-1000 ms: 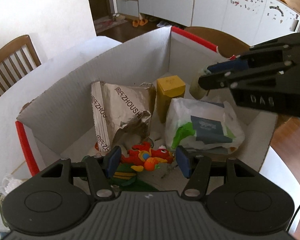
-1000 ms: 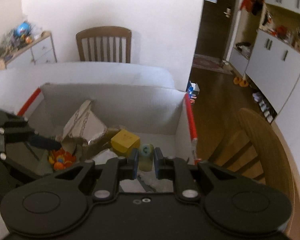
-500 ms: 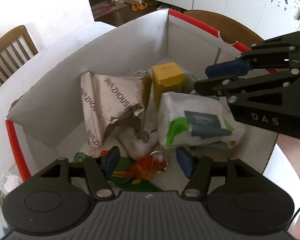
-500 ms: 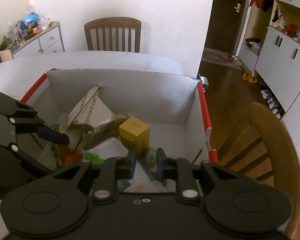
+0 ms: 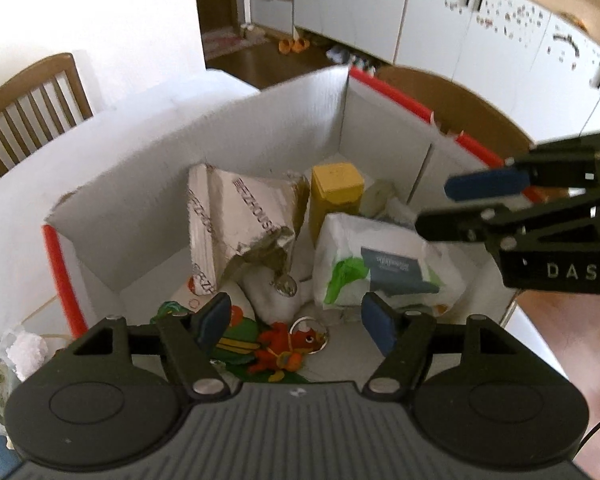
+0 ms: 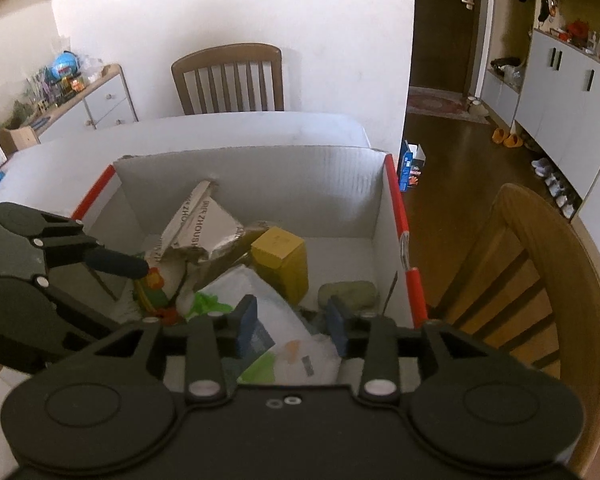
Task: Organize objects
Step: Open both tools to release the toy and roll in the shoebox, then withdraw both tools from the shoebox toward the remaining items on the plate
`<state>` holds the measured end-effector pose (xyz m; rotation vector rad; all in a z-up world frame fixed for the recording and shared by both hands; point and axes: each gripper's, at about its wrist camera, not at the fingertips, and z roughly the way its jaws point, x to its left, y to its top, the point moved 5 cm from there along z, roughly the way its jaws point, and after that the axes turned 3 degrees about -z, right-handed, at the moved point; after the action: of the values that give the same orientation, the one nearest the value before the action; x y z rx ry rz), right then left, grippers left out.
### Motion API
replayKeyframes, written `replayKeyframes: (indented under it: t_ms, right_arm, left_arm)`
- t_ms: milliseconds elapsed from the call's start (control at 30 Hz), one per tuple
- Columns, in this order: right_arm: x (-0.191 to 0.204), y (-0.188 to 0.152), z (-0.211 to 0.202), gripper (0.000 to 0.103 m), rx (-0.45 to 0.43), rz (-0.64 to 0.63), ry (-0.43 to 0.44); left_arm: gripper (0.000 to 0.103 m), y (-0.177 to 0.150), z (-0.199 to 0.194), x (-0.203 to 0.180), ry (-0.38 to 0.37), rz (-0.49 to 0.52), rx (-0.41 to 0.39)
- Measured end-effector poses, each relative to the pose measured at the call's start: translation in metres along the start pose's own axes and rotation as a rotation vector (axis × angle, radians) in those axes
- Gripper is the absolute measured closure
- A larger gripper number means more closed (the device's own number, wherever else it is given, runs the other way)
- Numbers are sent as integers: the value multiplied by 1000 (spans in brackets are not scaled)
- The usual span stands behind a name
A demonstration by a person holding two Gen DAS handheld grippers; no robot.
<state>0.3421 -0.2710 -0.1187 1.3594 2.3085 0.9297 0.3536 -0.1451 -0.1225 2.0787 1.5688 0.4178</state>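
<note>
An open white cardboard box (image 5: 220, 140) with red edges stands on the white table. It holds a silver foil bag (image 5: 240, 216), a yellow carton (image 5: 336, 184), a white plastic-wrapped pack (image 5: 380, 264), a red toy (image 5: 288, 344) and a green toy (image 5: 236, 340). My left gripper (image 5: 296, 324) hovers over the red toy with its jaws opening, and nothing is pressed between the pads. My right gripper (image 6: 292, 320) hangs above the pack (image 6: 284, 320), its jaws also opening and empty. A small grey-green object (image 6: 348, 294) lies on the box floor (image 6: 340, 252) by the right wall.
A wooden chair (image 6: 228, 76) stands beyond the table's far side, another chair (image 6: 532, 280) to the right of the box. Crumpled white tissue (image 5: 24, 352) lies outside the box's left wall. White cabinets (image 5: 480, 28) line the room behind.
The right jaws have parted and the small grey-green object they held now lies in the box. The left jaws widened, and the red toy dropped from between them to the box floor.
</note>
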Motion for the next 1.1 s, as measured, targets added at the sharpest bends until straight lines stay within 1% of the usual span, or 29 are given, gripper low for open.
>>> replayKeyframes:
  t_ms: [167,300,400,467,567,600,667,767,867,1000,1033,1100]
  right_arm:
    - [7,1,-17,60,-32,11,11]
    - [12,4,-30,59,-59,29,20]
    - [17,6,-39,56,-75,42,23]
    - [21,6,-42,52,-80,52,30]
    - [27,4,-47,52,-70,71,49]
    - [29,4,-49,52,-72,69,46]
    - [34,4,-53,48,-79,69,45]
    - [42,5,-59,44,-94,84,40]
    - [48,5,-67,42,-112,118,47]
    - [61,3,-74,39,-128,128,36]
    - [65,3,-76,37,-131,130,32]
    - [72,3,-78,33,-136,137,27]
  left_arm:
    - [31,2,-21,6,-2,-35,-59]
    - [31,2,-38,9,-5,-60,-109]
    - [31,1,-53,12,4,-68,-152]
    - [31,2,-62,13,9,-73,-179]
    - [31,1,-75,15,6,-79,-212]
    - [31,1,-79,16,5,-78,-220]
    - [31,0,-86,16,-4,-79,-231]
    - [28,-1,-98,17,-10,-71,-254]
    - [28,-4,-109,20,-11,-63,-267]
    - [28,-11,-119,27,-20,-60,-279]
    - [27,-13,-122,28,-23,-59,-280]
    - [21,-17,-127,33,-26,-56,-290]
